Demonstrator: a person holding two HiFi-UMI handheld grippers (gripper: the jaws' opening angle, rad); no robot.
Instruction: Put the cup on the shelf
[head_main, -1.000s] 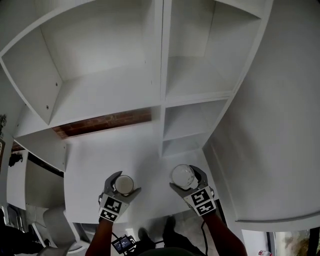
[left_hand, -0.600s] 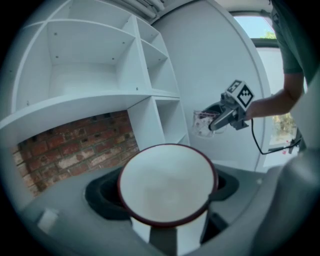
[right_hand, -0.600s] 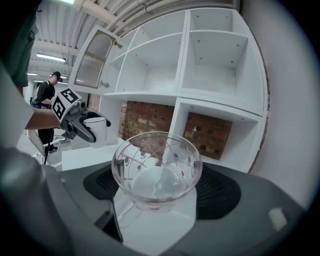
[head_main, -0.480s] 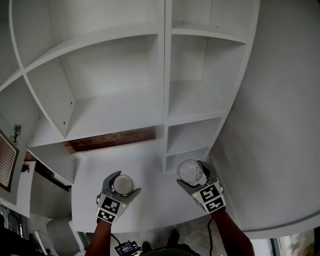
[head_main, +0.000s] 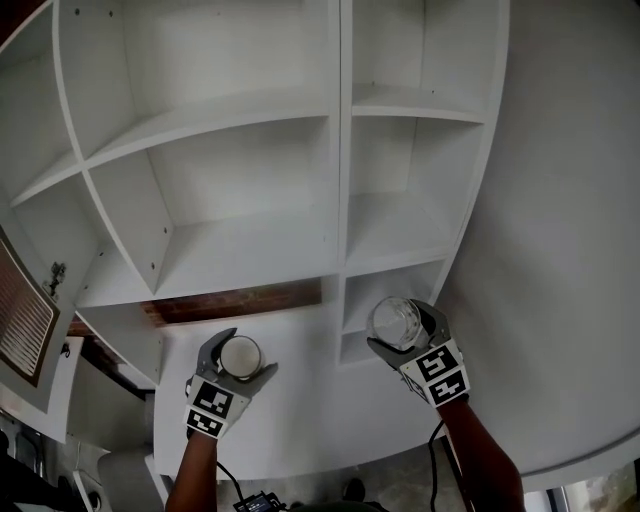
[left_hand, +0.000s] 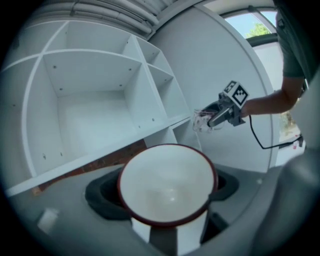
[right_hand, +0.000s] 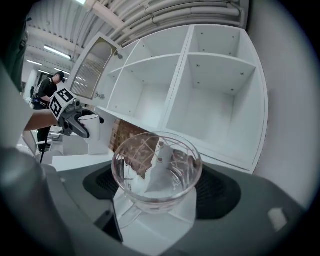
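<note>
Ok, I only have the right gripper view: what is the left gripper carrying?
Observer: A white cup with a dark red rim, clamped in the left gripper.
Operator: Anything in it?
Observer: No, its inside looks bare.
Operator: Where does each one line up?
Observer: In the head view, the white cup lines up with the wide left column of the shelf, the glass cup with the narrow right one.

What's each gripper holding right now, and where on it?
Left gripper: white red-rimmed cup, clamped across its side walls below the rim. Right gripper: clear cut-glass cup, clamped likewise across its sides.
</note>
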